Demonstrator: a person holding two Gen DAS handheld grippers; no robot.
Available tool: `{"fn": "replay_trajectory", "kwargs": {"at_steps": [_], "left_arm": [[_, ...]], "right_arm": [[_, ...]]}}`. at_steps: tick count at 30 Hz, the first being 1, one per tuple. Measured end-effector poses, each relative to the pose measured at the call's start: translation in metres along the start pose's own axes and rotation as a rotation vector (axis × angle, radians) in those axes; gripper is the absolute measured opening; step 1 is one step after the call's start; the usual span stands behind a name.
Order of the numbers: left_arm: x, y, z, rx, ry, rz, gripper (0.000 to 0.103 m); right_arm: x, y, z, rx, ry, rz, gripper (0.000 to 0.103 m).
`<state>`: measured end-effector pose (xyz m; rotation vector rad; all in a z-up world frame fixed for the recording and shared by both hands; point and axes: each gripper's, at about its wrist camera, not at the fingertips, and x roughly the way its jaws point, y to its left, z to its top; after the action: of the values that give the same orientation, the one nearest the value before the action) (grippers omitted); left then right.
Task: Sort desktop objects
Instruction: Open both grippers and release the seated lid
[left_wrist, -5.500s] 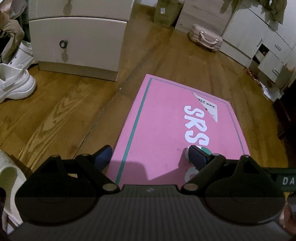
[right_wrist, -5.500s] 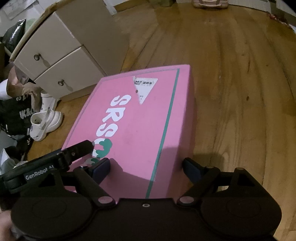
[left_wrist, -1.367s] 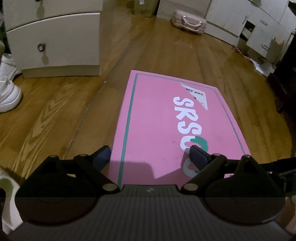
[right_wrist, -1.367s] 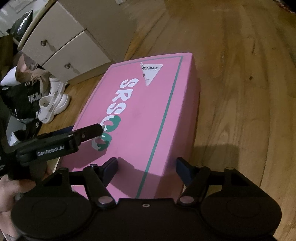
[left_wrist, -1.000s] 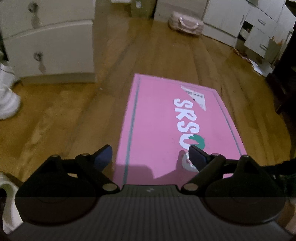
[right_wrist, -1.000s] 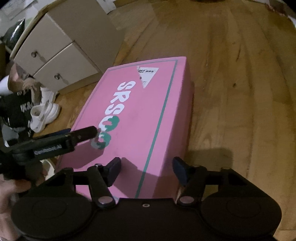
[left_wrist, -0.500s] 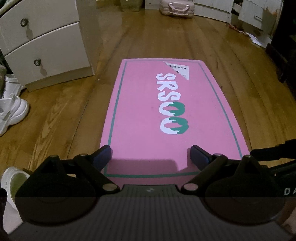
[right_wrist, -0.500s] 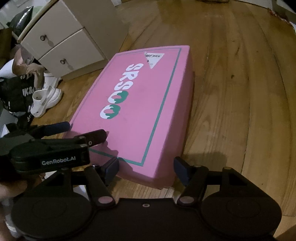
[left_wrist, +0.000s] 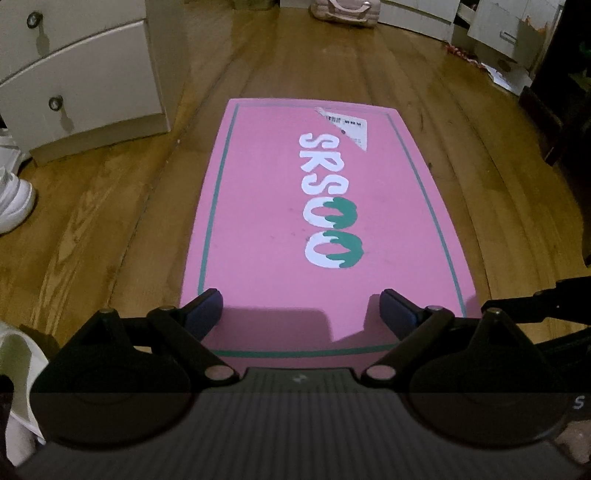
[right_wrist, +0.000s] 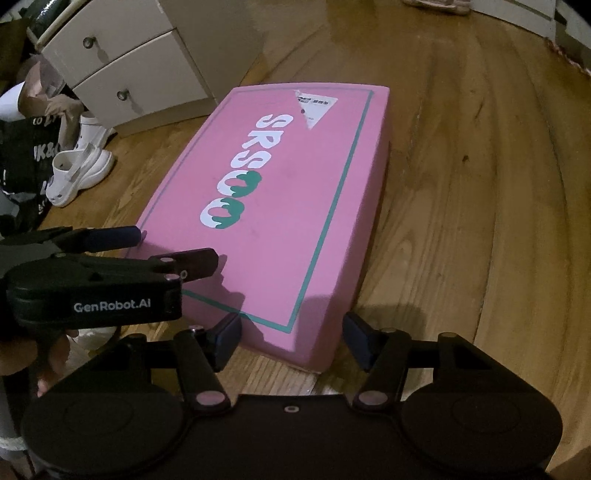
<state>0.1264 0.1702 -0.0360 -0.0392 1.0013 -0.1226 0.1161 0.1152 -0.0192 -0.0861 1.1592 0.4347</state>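
The pink box's (left_wrist: 280, 206) near edge hides behind the left claw (left_wrist: 301, 308).

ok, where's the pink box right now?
The pink box lies flat on the wood floor, centre of both wrist views, just ahead of both open grippers, with the white drawer cabinet beyond its far left corner.

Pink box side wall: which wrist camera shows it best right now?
The right wrist view. It looks across the pink box at an angle, so the long right side wall shows down to the wood floor. The left wrist view looks down on the lid and shows no side wall.
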Motion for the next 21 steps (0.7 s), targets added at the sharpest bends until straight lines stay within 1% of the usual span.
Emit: {"fn": "replay_trajectory", "kwargs": {"at_steps": [3, 8, 10, 12, 14, 15, 17, 19, 21], "left_arm": [[-0.001, -0.004, -0.001, 0.016, 0.003, 0.009, 0.093], [0.001, -0.006, 0.000, 0.024, 0.008, -0.009, 0.094], [0.002, 0.000, 0.004, -0.032, 0.001, -0.009, 0.093], [0.002, 0.008, 0.011, -0.103, -0.006, -0.011, 0.093], [0.001, 0.015, 0.021, -0.119, -0.017, -0.017, 0.093], [0.002, 0.016, 0.023, -0.107, -0.019, -0.020, 0.093], [0.004, 0.016, 0.028, -0.081, -0.023, -0.027, 0.093], [0.008, 0.018, 0.028, -0.096, -0.007, -0.034, 0.093], [0.009, 0.018, 0.024, -0.092, 0.002, -0.008, 0.093]], "right_arm": [[0.001, 0.001, 0.000, -0.004, 0.002, -0.005, 0.066], [0.004, 0.000, 0.000, 0.002, 0.007, -0.010, 0.066], [0.005, -0.002, 0.003, 0.005, 0.005, -0.019, 0.066], [0.006, -0.002, 0.016, -0.027, -0.013, -0.072, 0.066], [0.009, -0.006, 0.035, -0.057, -0.030, -0.140, 0.067], [0.011, -0.009, 0.043, -0.050, -0.028, -0.150, 0.067], [0.015, -0.014, 0.056, -0.035, -0.019, -0.140, 0.067], [0.019, -0.012, 0.062, -0.048, -0.009, -0.128, 0.067], [0.023, -0.010, 0.062, -0.059, -0.006, -0.127, 0.067]]}}
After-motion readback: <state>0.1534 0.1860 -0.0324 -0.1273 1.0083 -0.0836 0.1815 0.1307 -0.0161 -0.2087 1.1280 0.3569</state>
